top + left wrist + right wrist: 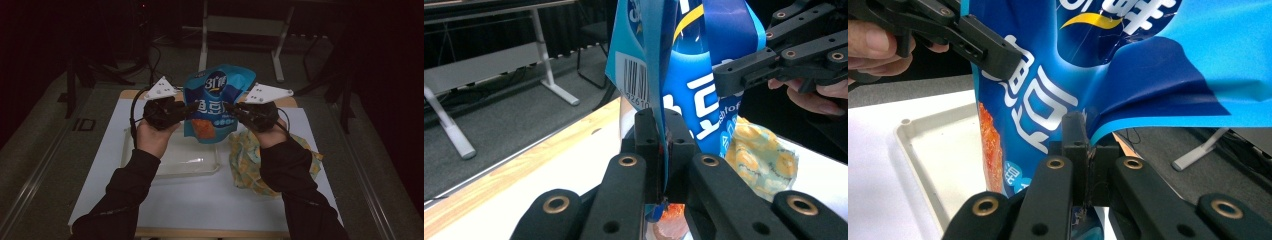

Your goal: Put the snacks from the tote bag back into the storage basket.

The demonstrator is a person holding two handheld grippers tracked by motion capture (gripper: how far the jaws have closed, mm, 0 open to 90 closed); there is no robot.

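Note:
A blue snack bag (215,100) with white lettering and an orange picture hangs upright above the table, held between both grippers. My left gripper (188,107) pinches the bag's left edge; in the left gripper view its jaws (663,125) are shut on the blue film (684,95) near a barcode. My right gripper (228,107) pinches the opposite edge; in the right gripper view its jaws (1088,137) clamp a fold of the bag (1048,100). Each gripper view also shows the other gripper (749,70) (988,45) biting the bag farther off.
A clear plastic tray (197,167) (943,150) lies on the white table top (200,205) below the left hand. A yellow patterned packet (245,162) (759,160) lies under the right forearm. Table legs and dark floor lie beyond the wooden far edge (127,94).

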